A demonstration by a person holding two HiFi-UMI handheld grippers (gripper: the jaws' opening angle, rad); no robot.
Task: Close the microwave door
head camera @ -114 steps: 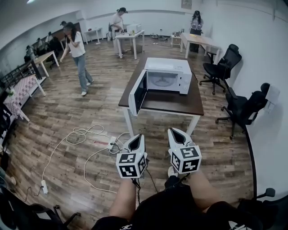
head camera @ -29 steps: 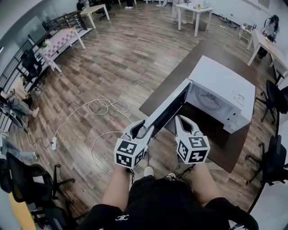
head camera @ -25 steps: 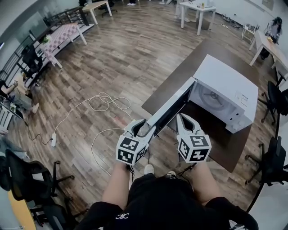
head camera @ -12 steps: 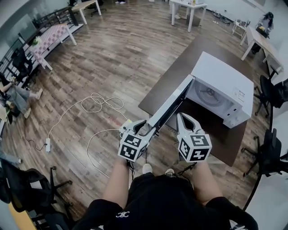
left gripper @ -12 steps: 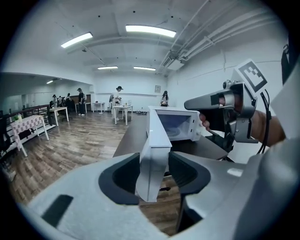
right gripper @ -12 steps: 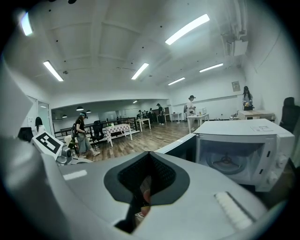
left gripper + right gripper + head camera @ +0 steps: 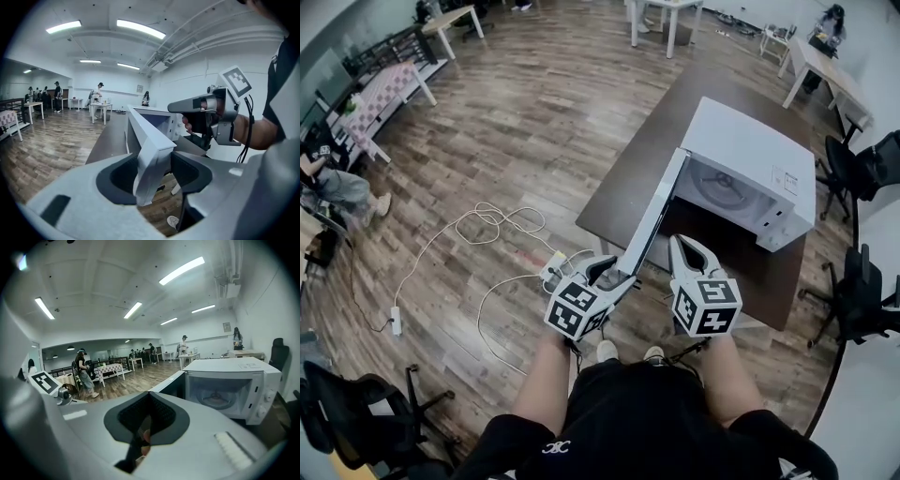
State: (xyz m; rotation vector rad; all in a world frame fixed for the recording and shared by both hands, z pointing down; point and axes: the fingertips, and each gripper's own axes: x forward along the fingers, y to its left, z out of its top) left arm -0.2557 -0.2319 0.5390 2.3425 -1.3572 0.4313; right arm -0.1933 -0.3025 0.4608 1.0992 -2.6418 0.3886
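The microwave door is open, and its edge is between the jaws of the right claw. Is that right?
Not quite. The open door has its edge between the jaws of the left claw, not the right claw. Those jaws have just been opening and do not press on it. The left gripper view shows this.

Black shirt (image 7: 647, 422); grey hand-held grippers (image 7: 615, 272) (image 7: 682, 246), checkered marker cubes (image 7: 575, 315).

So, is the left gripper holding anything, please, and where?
Nothing is held: the white microwave door's free edge sits ungripped between the left gripper's jaws, which have just been opening.
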